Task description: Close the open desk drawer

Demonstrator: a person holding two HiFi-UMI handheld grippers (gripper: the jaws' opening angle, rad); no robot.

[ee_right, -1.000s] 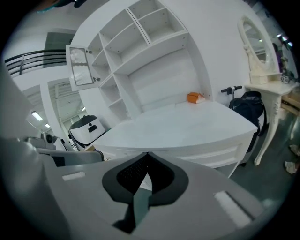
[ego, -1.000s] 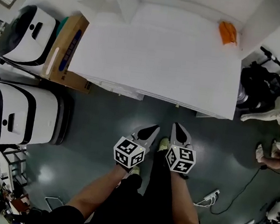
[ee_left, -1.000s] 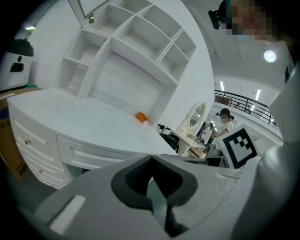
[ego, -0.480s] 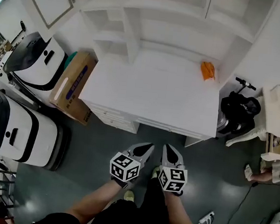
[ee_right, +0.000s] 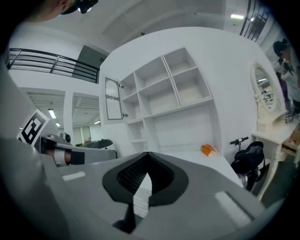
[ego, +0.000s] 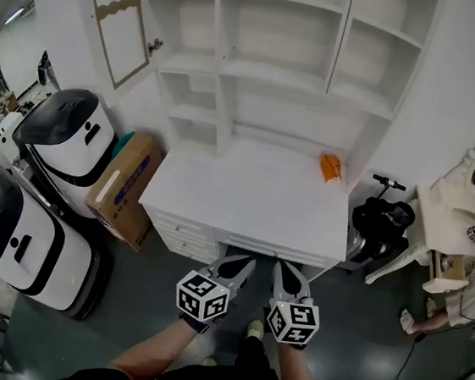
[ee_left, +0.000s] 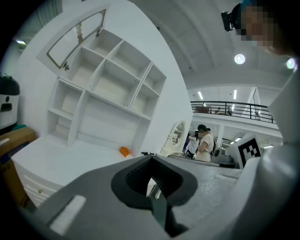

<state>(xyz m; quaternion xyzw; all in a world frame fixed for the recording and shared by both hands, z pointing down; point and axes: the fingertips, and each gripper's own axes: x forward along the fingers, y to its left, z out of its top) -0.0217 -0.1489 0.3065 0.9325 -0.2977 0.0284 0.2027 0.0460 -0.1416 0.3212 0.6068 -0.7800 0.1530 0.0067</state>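
Shelves (ego: 278,62) now visible above desk (ego: 245,198); L gripper (ego: 246,263), R gripper (ego: 281,268) fingers (ego: 232,270) pressed together.

The head camera looks from high above, steeply down, onto the flat white table (ego: 253,199) and the white open-shelf unit (ego: 279,45) ahead of both tools. The left tool (ego: 237,267) and right tool (ego: 284,274) sit near its lower edge. Each tool camera rides close behind its own jaws, low and tilted upward, facing forward. All three views share the table, the shelves and the small orange object (ego: 330,166) beyond the right tool.
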